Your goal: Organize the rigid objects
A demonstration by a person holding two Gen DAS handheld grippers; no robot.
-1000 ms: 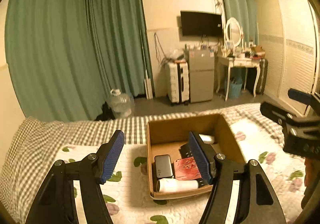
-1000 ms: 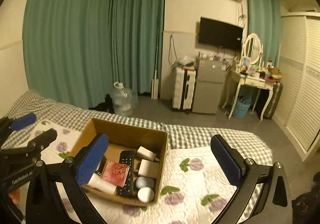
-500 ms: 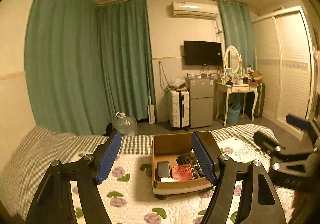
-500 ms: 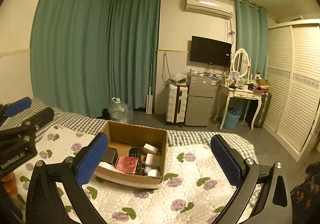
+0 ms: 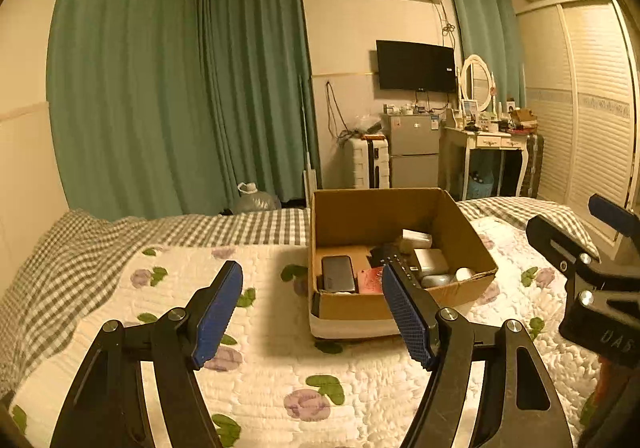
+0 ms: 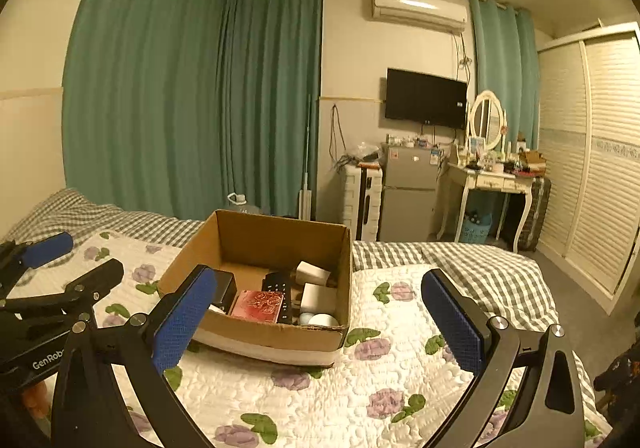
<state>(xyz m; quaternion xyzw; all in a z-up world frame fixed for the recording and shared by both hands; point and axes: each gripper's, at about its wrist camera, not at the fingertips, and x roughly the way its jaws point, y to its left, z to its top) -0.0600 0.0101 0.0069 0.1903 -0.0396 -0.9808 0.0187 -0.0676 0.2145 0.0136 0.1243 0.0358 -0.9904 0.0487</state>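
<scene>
Hovering over the bed: left gripper (image 5: 312,312) has its jaws spread wide with only the quilt (image 5: 256,376) showing between the blue pads (image 5: 218,312), nothing held. Right gripper (image 6: 320,320) is the same, jaws wide apart and empty, with the near wall of the cardboard box (image 6: 280,340) showing in the gap but not touched. Each gripper is visible at the edge of the other's view, left one low on the left of the right wrist view, right one on the right edge of the left wrist view. Box sits open-topped on the floral quilt, toward the checked sheet (image 5: 240,228) at the bed's far side, just ahead of both grippers. Inside the box: black power bank (image 5: 338,274) on the left, red patterned card (image 6: 258,304) flat next to it, black remote (image 6: 278,290) lying lengthwise in the middle, white blocks (image 6: 316,294) and a couple of pale round items (image 6: 316,320) on the right side, partly stacked, exact shapes hard to tell. Room behind: green curtains (image 6: 192,107), wall TV (image 6: 426,97), small fridge (image 6: 408,199), white dressing table (image 6: 492,183).
</scene>
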